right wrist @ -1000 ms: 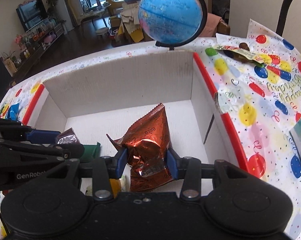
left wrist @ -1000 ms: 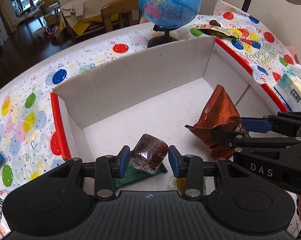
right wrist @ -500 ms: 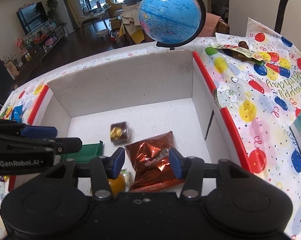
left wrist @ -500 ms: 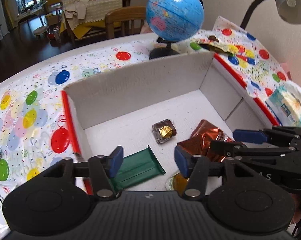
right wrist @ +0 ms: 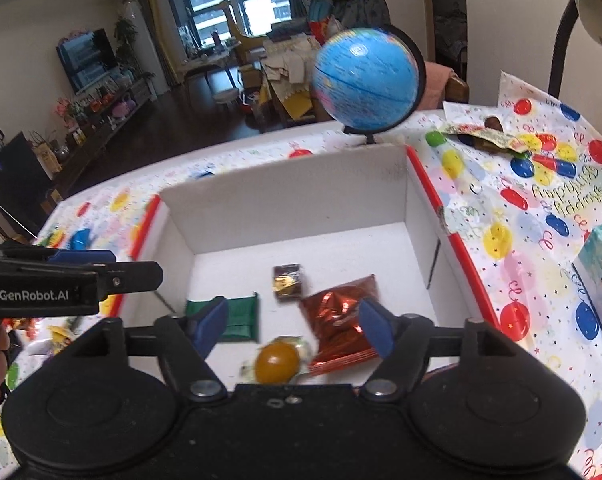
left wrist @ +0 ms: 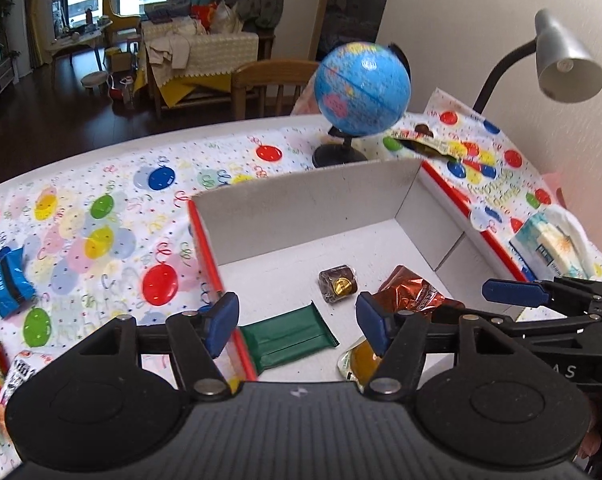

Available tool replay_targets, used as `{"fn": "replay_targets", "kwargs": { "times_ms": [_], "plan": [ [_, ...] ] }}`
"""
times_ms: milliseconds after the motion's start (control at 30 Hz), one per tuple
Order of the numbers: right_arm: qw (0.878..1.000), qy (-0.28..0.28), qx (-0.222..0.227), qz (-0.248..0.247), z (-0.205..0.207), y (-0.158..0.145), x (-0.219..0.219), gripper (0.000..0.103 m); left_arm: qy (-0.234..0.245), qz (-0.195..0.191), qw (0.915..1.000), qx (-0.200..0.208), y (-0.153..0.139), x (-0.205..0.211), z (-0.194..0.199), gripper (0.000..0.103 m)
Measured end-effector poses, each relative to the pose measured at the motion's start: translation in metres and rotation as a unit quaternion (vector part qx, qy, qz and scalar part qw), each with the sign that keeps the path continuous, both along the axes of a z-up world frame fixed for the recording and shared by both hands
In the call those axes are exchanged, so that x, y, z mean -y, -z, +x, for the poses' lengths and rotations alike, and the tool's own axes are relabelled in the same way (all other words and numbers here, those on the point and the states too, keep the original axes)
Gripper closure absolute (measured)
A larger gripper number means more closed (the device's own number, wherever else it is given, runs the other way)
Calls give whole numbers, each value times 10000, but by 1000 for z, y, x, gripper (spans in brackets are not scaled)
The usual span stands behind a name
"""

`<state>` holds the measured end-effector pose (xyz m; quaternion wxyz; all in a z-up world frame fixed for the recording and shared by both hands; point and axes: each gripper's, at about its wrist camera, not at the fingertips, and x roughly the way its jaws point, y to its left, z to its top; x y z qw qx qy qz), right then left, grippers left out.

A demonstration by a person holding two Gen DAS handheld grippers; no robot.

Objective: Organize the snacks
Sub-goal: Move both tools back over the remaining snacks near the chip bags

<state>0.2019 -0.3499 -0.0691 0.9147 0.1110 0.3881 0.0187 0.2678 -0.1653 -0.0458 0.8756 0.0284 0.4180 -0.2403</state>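
- On the balloon-print tablecloth [left wrist: 101,232] at far left, a blue foil snack packet [left wrist: 11,280] lies outside the box, with more wrappers at the table's near edge; these look like the next pickups.
- The left gripper [left wrist: 297,322] hangs above the near left corner of the white cardboard box with red edges [left wrist: 301,204], its jaws opening with nothing held between them.
- Inside the box, a flat green wrapper [right wrist: 239,316] lies at left, a small dark-brown wrapped chocolate [right wrist: 287,283] at centre, an orange candy in clear wrap [right wrist: 277,363] nearest the cameras and a crinkled copper-red foil pouch [right wrist: 341,320] at right.
- The right gripper [right wrist: 297,328] hovers over the pouch and candy, jaws opening and gripping nothing.
- Doing the step well probably means lifting both tools clear of the box walls before swinging out to the loose snacks, without nudging the blue desk globe [right wrist: 365,84] behind the box.
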Motion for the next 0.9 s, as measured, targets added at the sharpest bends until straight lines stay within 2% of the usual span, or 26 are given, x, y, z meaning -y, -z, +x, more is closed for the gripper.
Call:
{"fn": "replay_targets", "kwargs": {
  "times_ms": [267, 400, 567, 667, 900],
  "plan": [
    [9996, -105, 256, 12, -17, -19, -25, 20, -181, -105, 9994, 261, -23, -34, -25, 35],
    [9989, -184, 435, -19, -24, -30, -41, 16, -244, -136, 9987, 415, -34, -54, -37, 26],
    [9975, -313, 631, -32, -30, -42, -65, 9, -433, -180, 9970, 612, -44, -85, -49, 25],
    [9962, -424, 763, 17, -33, -46, -78, 4, -551, -284, 9963, 592, -47, -108, -56, 18],
    [9935, -741, 865, 7, -36, -48, -116, 1, -858, -278, 9945, 537, -46, -155, -69, 17]
  ]
}}
